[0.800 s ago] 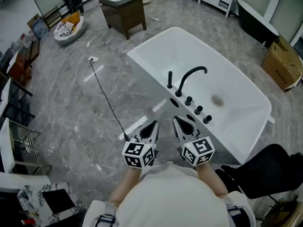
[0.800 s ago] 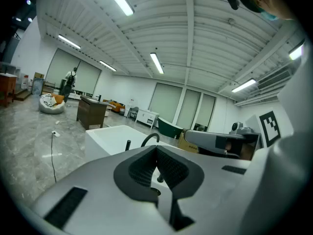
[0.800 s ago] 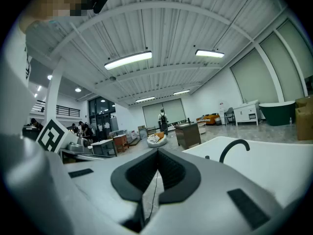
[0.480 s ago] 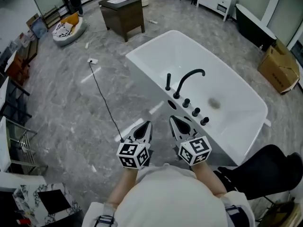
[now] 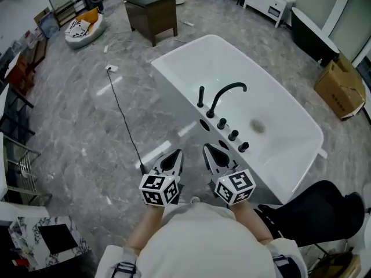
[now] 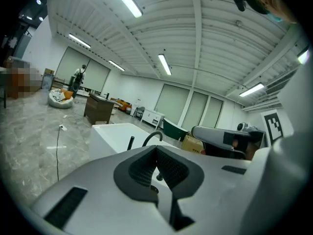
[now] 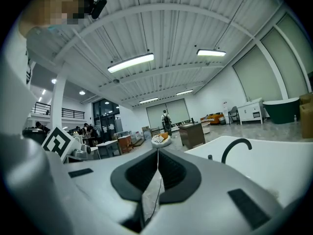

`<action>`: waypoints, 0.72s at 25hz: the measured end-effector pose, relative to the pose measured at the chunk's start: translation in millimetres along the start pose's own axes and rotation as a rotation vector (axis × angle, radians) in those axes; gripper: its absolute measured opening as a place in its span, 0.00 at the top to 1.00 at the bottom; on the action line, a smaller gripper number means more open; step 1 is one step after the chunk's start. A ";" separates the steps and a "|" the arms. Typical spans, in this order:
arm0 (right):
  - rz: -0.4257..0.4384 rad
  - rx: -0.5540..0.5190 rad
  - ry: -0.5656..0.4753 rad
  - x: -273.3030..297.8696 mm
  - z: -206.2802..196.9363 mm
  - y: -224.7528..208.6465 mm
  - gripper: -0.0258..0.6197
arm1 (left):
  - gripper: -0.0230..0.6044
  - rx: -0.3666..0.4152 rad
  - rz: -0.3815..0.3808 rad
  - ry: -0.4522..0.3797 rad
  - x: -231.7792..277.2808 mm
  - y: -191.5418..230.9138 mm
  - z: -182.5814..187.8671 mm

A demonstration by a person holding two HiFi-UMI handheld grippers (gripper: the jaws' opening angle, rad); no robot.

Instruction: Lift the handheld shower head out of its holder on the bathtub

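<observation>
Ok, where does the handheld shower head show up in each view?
Head view: upper centre, the handheld shower head stands upright on the bathtub rim.
Left gripper view: handheld shower head left of centre.
Right gripper view: handheld shower head small, right of centre.
Shared landmark: curved black spout, just right of it everywhere.

L gripper [image 5: 177,153] & R gripper [image 5: 205,148]: held side by side, close in front of the body, near each other but apart. Both point away from the person and slightly down, with tips angled in toward each other.
L jaws: pads together at the tips, nothing betw. them.
R jaws: same, pads meet and it holds nothing.
Marker cubes at the near ends: L cube [image 5: 157,189], R cube [image 5: 235,185].
L forearm [image 5: 145,230] and R forearm [image 5: 257,223] run back from the cubes toward the torso. Hands hidden behind cubes.
</observation>
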State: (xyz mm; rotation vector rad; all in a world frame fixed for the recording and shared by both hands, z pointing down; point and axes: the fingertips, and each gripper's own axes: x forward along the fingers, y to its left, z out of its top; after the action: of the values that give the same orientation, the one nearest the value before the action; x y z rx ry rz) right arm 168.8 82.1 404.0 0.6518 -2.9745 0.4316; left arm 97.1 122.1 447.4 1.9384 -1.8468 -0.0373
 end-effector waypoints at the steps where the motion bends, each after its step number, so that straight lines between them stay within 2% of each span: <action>1: 0.004 0.000 0.007 -2.4 -1.8 -0.8 0.93 | 0.93 -0.002 -0.002 0.003 1.1 -3.3 -1.1; 8: 0.015 0.038 0.039 -10.1 -16.7 -10.9 0.93 | 0.93 -0.019 0.001 0.023 9.4 -13.9 -8.4; 18: -0.032 0.062 0.045 26.6 -19.3 -29.8 0.93 | 0.93 -0.011 -0.019 0.030 34.8 17.5 7.0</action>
State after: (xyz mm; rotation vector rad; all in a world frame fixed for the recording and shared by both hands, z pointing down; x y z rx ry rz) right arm 157.1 51.0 433.5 0.6847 -2.9148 0.5303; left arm 81.9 86.9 457.2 1.9388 -1.8052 -0.0237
